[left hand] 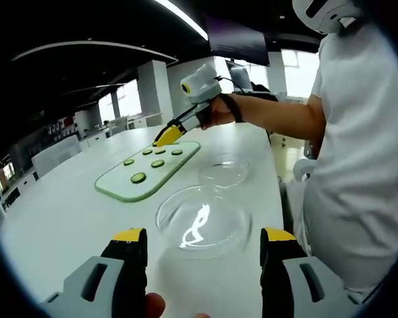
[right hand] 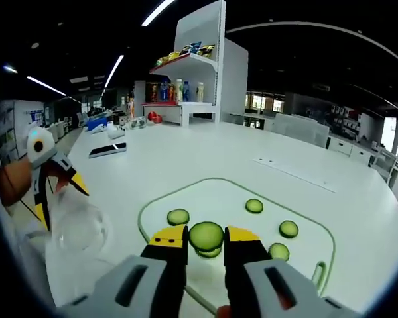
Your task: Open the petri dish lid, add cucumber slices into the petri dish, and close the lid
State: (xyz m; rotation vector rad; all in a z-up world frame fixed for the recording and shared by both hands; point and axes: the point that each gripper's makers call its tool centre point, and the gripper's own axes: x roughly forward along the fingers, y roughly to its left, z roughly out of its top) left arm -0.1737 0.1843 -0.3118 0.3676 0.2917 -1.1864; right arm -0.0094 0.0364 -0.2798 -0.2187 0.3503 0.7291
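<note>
Right gripper point(right hand: 206, 246) pinches a slice point(right hand: 206, 236) just above the board point(right hand: 318, 225), left gripper point(left hand: 203, 237) gapes wide, empty, near the lidless dish point(left hand: 202, 220), lid point(left hand: 224, 169) parked just beyond for loading.

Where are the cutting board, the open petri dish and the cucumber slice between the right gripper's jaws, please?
cutting board point(left hand: 116, 182): left gripper view, bare near end.
petri dish point(left hand: 203, 222): left gripper view, clear base.
cucumber slice point(right hand: 206, 236): right gripper view, its face between the jaws.
</note>
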